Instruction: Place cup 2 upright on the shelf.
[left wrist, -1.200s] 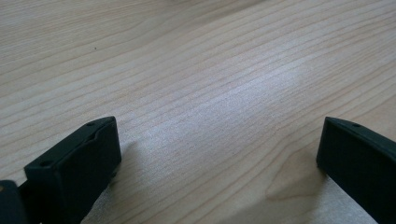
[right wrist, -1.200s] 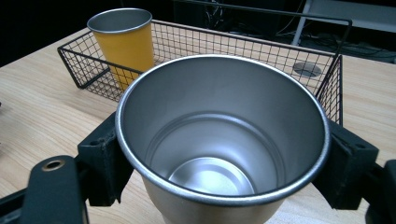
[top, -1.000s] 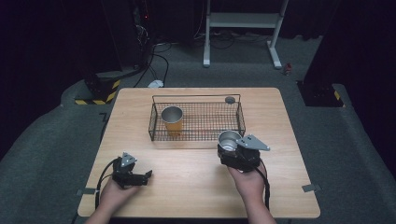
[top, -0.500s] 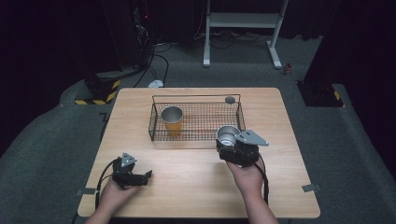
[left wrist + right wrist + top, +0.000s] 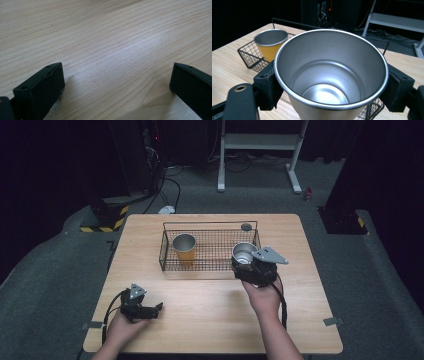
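A silver metal cup [image 5: 244, 252] [image 5: 329, 75] is held upright in my right gripper [image 5: 250, 265], jaws shut on its sides, over the right front rim of a black wire basket [image 5: 210, 266]. Inside the basket at the left stands an orange cup [image 5: 184, 248] [image 5: 270, 43] with a silver inside. My left gripper [image 5: 150, 310] rests low on the wooden table [image 5: 200, 320] at the front left, its fingers [image 5: 40, 87] wide apart with bare wood between them.
A small dark round object [image 5: 246, 226] lies on the table just behind the basket's far right corner. Black cables trail from both grippers toward the front edge. Beyond the table are a yellow-black striped block [image 5: 107, 217] and a white frame [image 5: 260, 142].
My right gripper has carried the silver cup forward and up, from the table in front of the basket to over its right front rim. The left gripper has stayed put.
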`<state>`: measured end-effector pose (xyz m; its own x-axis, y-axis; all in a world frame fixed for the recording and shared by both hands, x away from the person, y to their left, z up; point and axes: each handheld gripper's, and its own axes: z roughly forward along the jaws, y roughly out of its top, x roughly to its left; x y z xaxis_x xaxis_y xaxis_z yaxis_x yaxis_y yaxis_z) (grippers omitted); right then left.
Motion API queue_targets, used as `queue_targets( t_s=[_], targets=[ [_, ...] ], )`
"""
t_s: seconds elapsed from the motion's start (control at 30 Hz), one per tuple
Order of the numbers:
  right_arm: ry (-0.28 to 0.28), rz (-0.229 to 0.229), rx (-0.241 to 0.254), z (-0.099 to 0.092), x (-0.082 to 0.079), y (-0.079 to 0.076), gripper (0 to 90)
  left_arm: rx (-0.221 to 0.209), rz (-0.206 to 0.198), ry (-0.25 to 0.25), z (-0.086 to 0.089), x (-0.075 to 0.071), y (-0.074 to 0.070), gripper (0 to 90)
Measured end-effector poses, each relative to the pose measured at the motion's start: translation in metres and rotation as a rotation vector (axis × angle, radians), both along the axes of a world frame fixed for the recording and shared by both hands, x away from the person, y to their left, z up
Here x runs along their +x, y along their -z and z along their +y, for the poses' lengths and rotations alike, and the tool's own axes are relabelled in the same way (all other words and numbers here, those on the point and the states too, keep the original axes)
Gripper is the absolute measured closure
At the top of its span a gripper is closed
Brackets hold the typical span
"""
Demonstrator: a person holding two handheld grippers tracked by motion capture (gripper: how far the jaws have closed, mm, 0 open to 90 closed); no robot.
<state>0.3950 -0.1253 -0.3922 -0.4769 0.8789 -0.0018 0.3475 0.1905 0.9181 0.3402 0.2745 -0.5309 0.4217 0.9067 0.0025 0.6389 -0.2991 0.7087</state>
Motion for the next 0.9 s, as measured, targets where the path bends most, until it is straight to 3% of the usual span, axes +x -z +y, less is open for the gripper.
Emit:
queue_targets(
  t_s=[0.2,0.5,0.9],
  targets=[
    [0.005,0.01,0.01,0.001,0.009,-0.003,18.8,-0.003,0.001,-0.002,0.0,0.0,0.0,0.2],
    [0.009,0.031,-0.022,0.009,0.022,-0.001,18.8,-0.003,0.001,-0.002,0.0,0.0,0.0,0.2],
    [0.035,0.043,-0.008,0.01,0.039,-0.002,18.8,-0.003,0.001,-0.002,0.0,0.0,0.0,0.2]
  ],
)
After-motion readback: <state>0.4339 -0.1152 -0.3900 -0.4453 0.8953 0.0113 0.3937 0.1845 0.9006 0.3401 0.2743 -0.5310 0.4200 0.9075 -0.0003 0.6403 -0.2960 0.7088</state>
